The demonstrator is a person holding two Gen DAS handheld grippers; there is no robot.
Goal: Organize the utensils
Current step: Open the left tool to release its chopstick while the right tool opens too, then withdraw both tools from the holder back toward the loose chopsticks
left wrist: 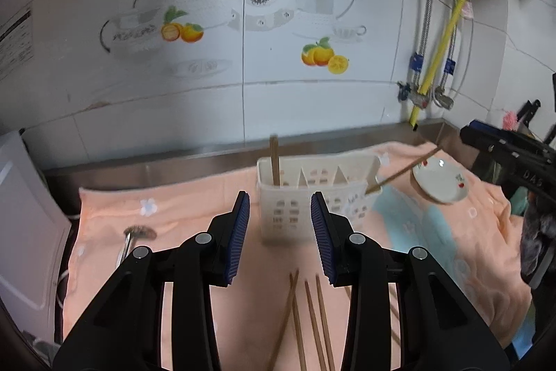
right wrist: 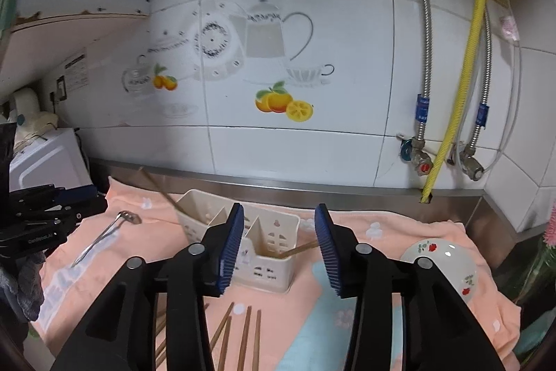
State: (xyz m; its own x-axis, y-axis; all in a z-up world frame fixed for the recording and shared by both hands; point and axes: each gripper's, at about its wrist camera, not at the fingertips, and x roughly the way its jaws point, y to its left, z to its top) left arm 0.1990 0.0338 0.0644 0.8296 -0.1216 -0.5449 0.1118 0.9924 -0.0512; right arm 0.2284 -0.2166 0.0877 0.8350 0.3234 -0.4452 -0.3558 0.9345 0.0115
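Note:
A cream plastic utensil caddy (left wrist: 312,197) with several compartments stands on a peach towel (left wrist: 180,214); it also shows in the right wrist view (right wrist: 267,252). One chopstick (left wrist: 275,162) stands in its left compartment and another (left wrist: 403,171) leans out of its right end. Several wooden chopsticks (left wrist: 309,319) lie on the towel in front of the caddy, also in the right wrist view (right wrist: 239,336). A metal spoon (right wrist: 107,233) lies at the left. My left gripper (left wrist: 279,232) is open and empty above the chopsticks. My right gripper (right wrist: 276,247) is open and empty before the caddy.
A white bowl with cherry print (right wrist: 441,263) lies tipped on the towel at the right. A steel backsplash ledge (right wrist: 312,188) and tiled wall stand behind. Pipes and a yellow hose (right wrist: 462,58) run down the wall at the right. A white appliance (left wrist: 21,214) stands at the left.

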